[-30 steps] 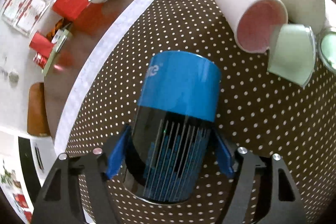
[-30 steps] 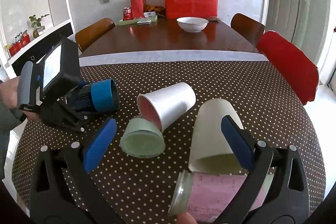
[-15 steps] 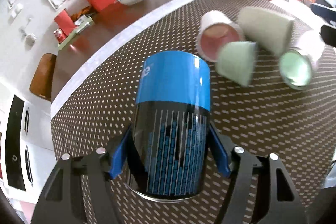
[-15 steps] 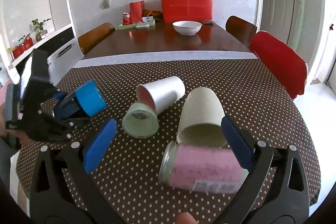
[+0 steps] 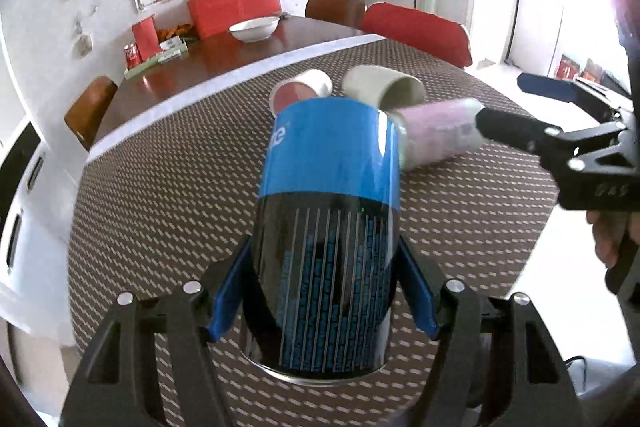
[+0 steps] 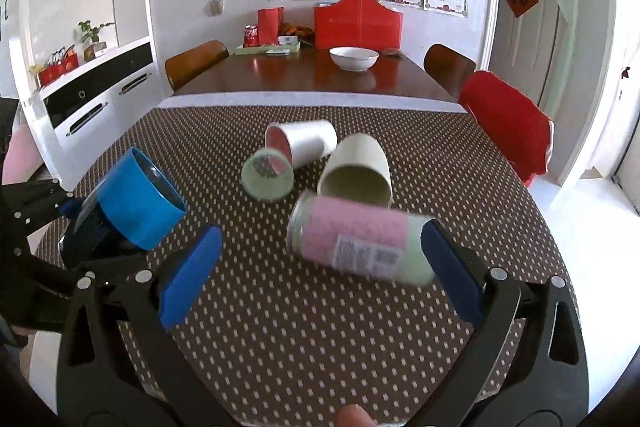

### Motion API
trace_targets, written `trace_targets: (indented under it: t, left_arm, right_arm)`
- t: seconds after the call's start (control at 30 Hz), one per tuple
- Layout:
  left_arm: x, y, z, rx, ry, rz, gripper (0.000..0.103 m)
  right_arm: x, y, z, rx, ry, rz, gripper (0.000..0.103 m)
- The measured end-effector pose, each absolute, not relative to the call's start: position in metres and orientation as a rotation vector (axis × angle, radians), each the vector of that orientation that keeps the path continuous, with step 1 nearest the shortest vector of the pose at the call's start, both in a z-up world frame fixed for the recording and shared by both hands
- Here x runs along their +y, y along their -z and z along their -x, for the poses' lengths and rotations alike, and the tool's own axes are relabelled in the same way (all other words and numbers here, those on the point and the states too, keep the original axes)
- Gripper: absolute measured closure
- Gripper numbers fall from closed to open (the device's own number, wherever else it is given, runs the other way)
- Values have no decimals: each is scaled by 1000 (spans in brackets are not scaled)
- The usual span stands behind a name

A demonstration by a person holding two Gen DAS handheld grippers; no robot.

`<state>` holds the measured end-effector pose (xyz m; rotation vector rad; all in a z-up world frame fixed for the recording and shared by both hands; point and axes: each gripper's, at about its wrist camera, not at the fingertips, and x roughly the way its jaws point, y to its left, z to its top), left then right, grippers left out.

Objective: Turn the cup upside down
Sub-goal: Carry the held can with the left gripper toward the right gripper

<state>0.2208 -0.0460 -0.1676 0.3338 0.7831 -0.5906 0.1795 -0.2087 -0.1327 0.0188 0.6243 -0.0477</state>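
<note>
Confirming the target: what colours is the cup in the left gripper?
Blue band over black, clearest in the left wrist view.

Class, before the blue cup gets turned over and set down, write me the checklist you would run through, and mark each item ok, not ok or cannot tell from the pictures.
1. Left hand-held gripper clamps the blue cup on both sides: ok.
2. Blue cup is lifted off the dotted tablecloth: ok.
3. Cup's open mouth already faces down: not ok; in the right wrist view it points sideways and up.
4. Bare cloth below the cup for setting it down: ok.
5. Right hand-held gripper keeps out of the way: ok; open, holding nothing, the pink can lying between its fingers.
6. Cup is empty: cannot tell.
</note>
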Motion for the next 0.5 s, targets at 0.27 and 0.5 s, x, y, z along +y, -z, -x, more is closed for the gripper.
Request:
trace_targets:
  t: [0.27,0.5]
  left_arm:
    - [-55,197,-207,859,586,-296,35]
    - [-71,219,-217,916,592,-348,34]
  right_arm:
    - [-211,149,-165,638,30,-41,6]
    - [-215,156,-167,651,35,-57,6]
